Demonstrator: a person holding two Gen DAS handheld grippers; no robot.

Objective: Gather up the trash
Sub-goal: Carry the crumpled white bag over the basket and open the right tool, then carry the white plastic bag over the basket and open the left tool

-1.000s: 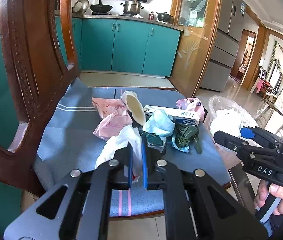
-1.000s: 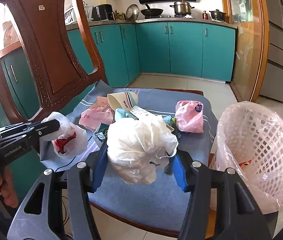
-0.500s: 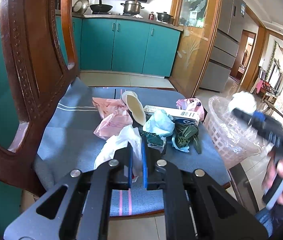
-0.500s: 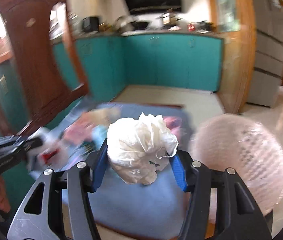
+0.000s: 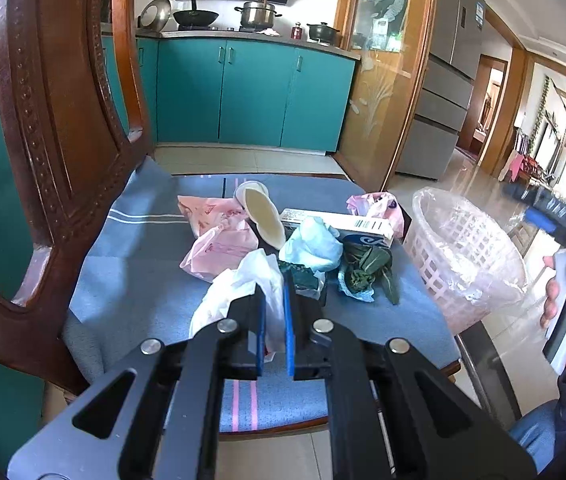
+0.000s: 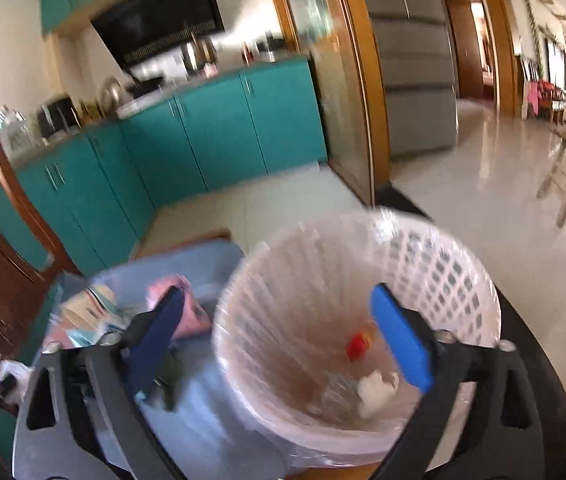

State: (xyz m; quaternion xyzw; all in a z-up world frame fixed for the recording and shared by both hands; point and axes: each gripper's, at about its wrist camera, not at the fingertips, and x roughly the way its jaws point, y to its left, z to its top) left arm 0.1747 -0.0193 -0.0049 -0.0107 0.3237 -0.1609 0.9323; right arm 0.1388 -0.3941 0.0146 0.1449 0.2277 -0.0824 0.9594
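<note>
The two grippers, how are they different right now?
The left gripper is shut on a white plastic bag, while the right gripper is wide open and holds nothing. The left gripper sits over the chair cushion among the trash, while the right gripper hangs above the lined basket, where a white wad lies inside. Both have blue pads on black fingers.

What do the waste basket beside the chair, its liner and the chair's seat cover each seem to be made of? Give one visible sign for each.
Waste basket: likely rigid white plastic, a moulded lattice of square holes.
Liner: thin clear plastic film with a pinkish tint; it crinkles, shines and shows the lattice through.
Seat cover: woven fabric, matte blue-grey with white and pink stripes; it folds softly at the chair back.
</note>
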